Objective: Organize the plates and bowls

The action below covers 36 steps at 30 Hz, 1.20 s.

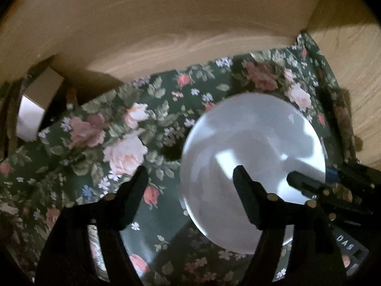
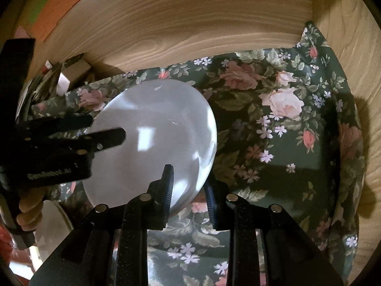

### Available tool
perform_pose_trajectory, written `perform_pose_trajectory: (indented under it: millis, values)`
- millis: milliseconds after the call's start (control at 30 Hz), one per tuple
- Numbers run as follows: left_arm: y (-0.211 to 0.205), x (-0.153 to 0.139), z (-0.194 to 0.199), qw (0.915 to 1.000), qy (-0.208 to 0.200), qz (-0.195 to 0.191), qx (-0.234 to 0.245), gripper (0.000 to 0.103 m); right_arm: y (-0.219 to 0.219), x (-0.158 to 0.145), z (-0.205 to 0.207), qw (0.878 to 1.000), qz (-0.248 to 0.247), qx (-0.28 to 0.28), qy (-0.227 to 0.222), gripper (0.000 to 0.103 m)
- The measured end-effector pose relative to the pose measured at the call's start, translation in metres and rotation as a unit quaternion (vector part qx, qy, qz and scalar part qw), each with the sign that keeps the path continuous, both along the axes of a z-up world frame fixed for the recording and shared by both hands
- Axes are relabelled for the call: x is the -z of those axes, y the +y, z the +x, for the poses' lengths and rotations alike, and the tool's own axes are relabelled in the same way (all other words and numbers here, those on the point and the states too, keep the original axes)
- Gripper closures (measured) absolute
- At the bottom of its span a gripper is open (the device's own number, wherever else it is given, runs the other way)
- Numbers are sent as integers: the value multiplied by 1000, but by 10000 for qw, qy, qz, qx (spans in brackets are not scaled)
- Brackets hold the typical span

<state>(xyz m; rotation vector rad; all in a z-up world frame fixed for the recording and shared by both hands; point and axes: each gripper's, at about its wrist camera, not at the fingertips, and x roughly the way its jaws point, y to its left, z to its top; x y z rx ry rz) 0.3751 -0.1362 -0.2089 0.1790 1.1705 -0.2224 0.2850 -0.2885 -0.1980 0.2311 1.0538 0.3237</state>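
A white plate hangs over the floral liner inside a wooden compartment. My right gripper is shut on the plate's near rim, one finger on top and the blue-padded one beneath. It shows at the plate's right edge in the left wrist view. My left gripper stands open across the opposite rim. One of its fingers is over the plate and the other is clear of the edge above the liner. In the right wrist view the left gripper reaches in from the left.
Wooden walls close the back and right side. Small boxes stand in the back left corner. Another white dish sits low at the left, beside a person's fingers. Bare liner lies right of the plate.
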Motion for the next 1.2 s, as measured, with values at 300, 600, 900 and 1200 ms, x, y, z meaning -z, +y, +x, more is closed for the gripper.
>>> perform_pose_trajectory:
  millis: [300,600,900,1200]
  values:
    - [-3,9,4,9991,287,-288,86,53,-12,2,8,9994,208,255,-76,72]
    - [-12,22,4,9994,277,-162,127,73,-2,11,11,9994,162,283,-100,78]
    - [-9,6,-14,9995,-58,52,319,75,-5,1,3,9986,119,432,-273,82]
    - [0,-22,-33,9991,-350,-120,205,75,-3,-24,-16,9969,167,496,-588,82]
